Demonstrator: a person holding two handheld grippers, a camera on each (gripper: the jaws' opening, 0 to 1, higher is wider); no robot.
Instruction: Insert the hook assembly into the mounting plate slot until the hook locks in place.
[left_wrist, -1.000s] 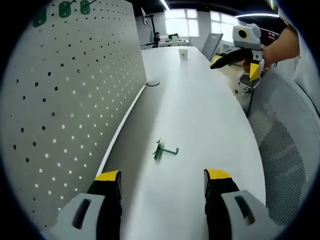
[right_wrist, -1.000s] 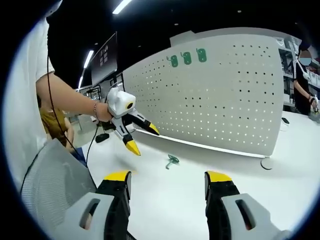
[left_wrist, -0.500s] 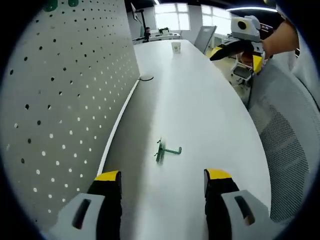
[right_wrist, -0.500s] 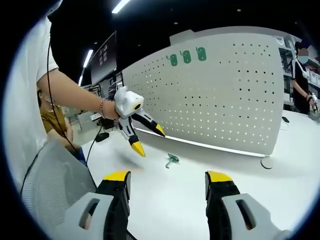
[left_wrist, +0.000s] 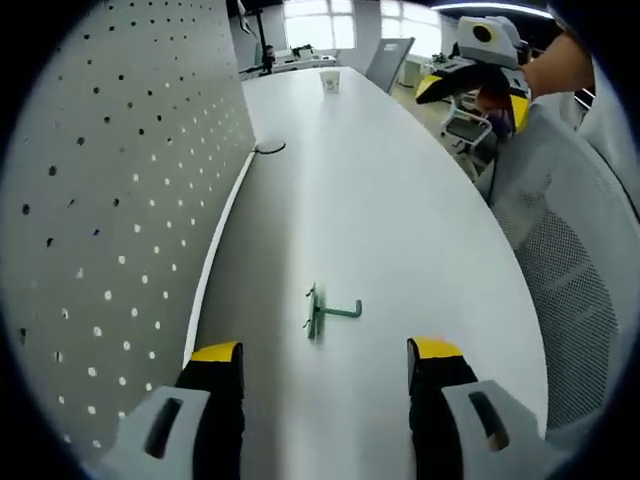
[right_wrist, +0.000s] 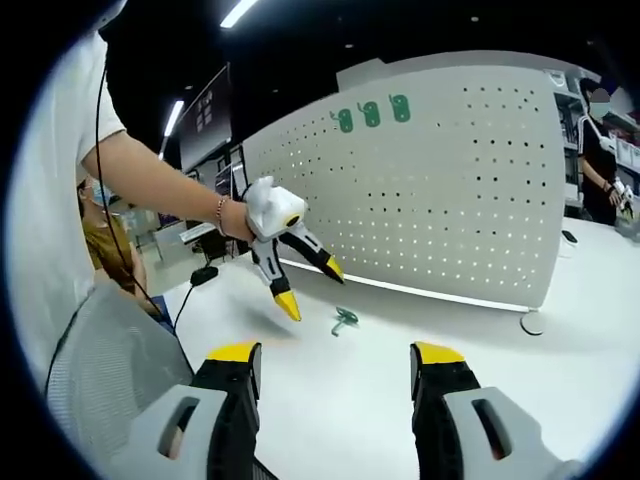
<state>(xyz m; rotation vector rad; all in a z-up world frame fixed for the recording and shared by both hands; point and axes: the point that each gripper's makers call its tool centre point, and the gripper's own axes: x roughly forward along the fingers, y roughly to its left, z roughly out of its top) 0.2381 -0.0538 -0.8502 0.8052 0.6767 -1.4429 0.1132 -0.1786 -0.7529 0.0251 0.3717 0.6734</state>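
**Reaching for the hook, nothing gripped yet**

The green hook (left_wrist: 327, 313) lies flat on the white table (left_wrist: 400, 220), near the foot of the pegboard (left_wrist: 110, 200) and apart from it. In the left gripper view it sits just ahead of the left gripper (left_wrist: 325, 352), between the lines of its two jaws, which are spread wide and empty. In the right gripper view the left gripper (right_wrist: 308, 287) hangs over the table just beside the hook (right_wrist: 344, 320), tips pointing down toward it. The right gripper (right_wrist: 336, 352) is well back, jaws spread, holding nothing.

This looks like the pickup step. The next move calls for lowering the left jaws around the hook's shank and pinching it firmly, then carrying it to a slot in the pegboard, backplate toward the holes.
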